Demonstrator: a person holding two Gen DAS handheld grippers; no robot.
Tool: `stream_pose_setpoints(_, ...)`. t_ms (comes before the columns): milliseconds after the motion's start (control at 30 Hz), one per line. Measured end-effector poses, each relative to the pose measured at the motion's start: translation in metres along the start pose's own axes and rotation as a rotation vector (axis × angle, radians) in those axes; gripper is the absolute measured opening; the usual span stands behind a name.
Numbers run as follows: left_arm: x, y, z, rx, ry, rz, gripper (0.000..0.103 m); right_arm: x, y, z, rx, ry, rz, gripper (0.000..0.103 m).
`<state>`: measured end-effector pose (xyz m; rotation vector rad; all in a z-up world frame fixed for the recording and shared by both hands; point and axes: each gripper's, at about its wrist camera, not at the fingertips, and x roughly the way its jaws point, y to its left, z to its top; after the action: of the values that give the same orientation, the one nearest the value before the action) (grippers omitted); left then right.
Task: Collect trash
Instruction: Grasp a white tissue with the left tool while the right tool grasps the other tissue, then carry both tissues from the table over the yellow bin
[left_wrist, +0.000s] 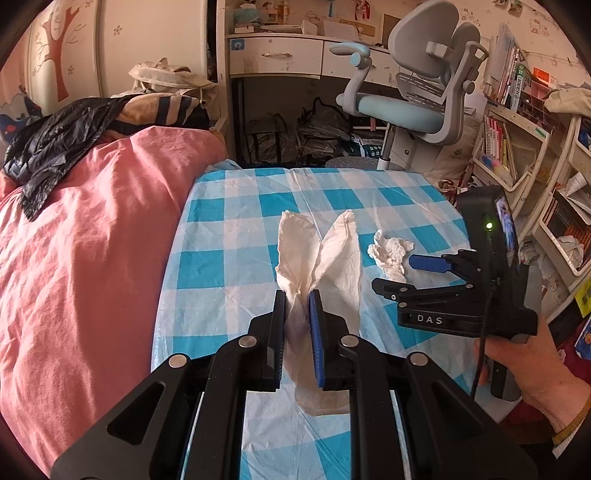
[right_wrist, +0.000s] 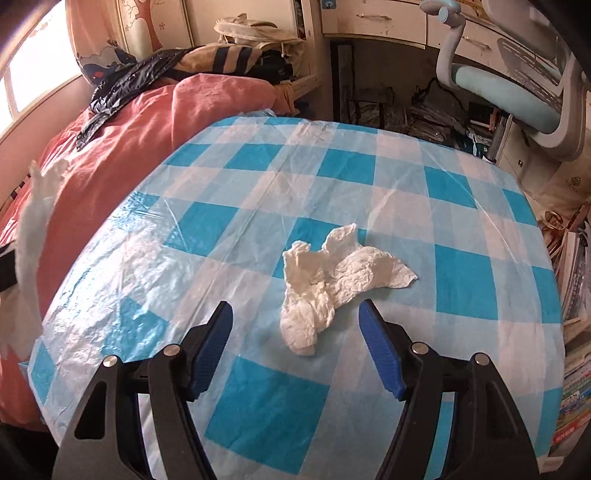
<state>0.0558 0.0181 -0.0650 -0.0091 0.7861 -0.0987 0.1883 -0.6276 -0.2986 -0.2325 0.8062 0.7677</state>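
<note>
Flanking the checked table (right_wrist: 480, 229): pink bedding (left_wrist: 92, 240), desk chair (left_wrist: 417, 92).

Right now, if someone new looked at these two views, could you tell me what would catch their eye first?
First, the blue-and-white checked tablecloth that fills both views. Next, the left gripper shut on a white tissue, which sticks up between its pads above the cloth. To its right, a crumpled white tissue lies on the cloth just ahead of the right gripper, whose jaws stand open, beside a pink quilt on the left.

Held tissue (right_wrist: 35, 229) blurred, edge-cropped.
</note>
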Motion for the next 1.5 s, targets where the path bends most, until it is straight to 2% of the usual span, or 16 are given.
stream_pose_setpoints(200,0.009,0.003,0.007,0.009,0.006,0.007,0.013,0.015,-0.009,0.016,0.014,0.008,-0.026,0.067)
stream_pose_setpoints(267,0.011,0.003,0.009,0.013,0.009,0.009,0.013,0.015,-0.008,0.016,-0.007,0.009,-0.044,0.045)
stream_pose_setpoints(300,0.012,0.003,0.009,0.015,0.01,0.01,0.013,0.013,-0.009,0.016,-0.01,0.01,-0.037,0.038)
stream_pose_setpoints(333,0.013,0.003,0.009,0.015,0.011,0.009,0.013,0.011,-0.011,0.015,-0.005,0.013,-0.026,0.02)
stream_pose_setpoints(367,0.013,0.003,0.008,0.012,0.013,0.007,0.012,0.009,-0.013,0.014,0.001,0.019,-0.016,0.017)
stream_pose_setpoints(533,-0.001,0.003,-0.003,0.0,0.007,-0.003,0.012,-0.02,-0.005,0.0,0.006,0.024,0.081,0.015)
stream_pose_setpoints(800,-0.053,0.005,-0.042,-0.068,-0.013,-0.036,0.012,-0.117,0.056,-0.051,-0.13,-0.03,0.297,0.015)
stream_pose_setpoints(867,-0.067,0.002,-0.058,-0.074,-0.012,-0.042,0.012,-0.129,0.072,-0.069,-0.158,-0.016,0.345,0.016)
stream_pose_setpoints(1000,-0.089,-0.005,-0.099,-0.079,0.016,-0.037,0.012,-0.138,0.114,-0.121,-0.269,0.083,0.391,0.016)
stream_pose_setpoints(1133,-0.105,-0.007,-0.137,-0.115,0.059,-0.038,0.012,-0.131,0.141,-0.169,-0.355,0.207,0.382,0.023)
stream_pose_setpoints(1200,-0.109,-0.009,-0.155,-0.13,0.083,-0.038,0.012,-0.128,0.146,-0.187,-0.364,0.26,0.383,0.034)
stream_pose_setpoints(1233,-0.112,-0.011,-0.164,-0.135,0.097,-0.037,0.012,-0.128,0.146,-0.194,-0.362,0.27,0.373,0.048)
stream_pose_setpoints(1267,-0.113,-0.013,-0.171,-0.138,0.111,-0.039,0.012,-0.13,0.145,-0.198,-0.36,0.269,0.355,0.058)
stream_pose_setpoints(1333,-0.115,-0.019,-0.188,-0.144,0.147,-0.049,0.012,-0.134,0.138,-0.203,-0.329,0.258,0.324,0.063)
stream_pose_setpoints(1433,-0.112,-0.025,-0.208,-0.158,0.215,-0.065,0.013,-0.142,0.12,-0.204,-0.262,0.21,0.225,0.08)
stream_pose_setpoints(1500,-0.11,-0.026,-0.217,-0.164,0.25,-0.063,0.02,-0.151,0.109,-0.2,-0.22,0.155,0.148,0.086)
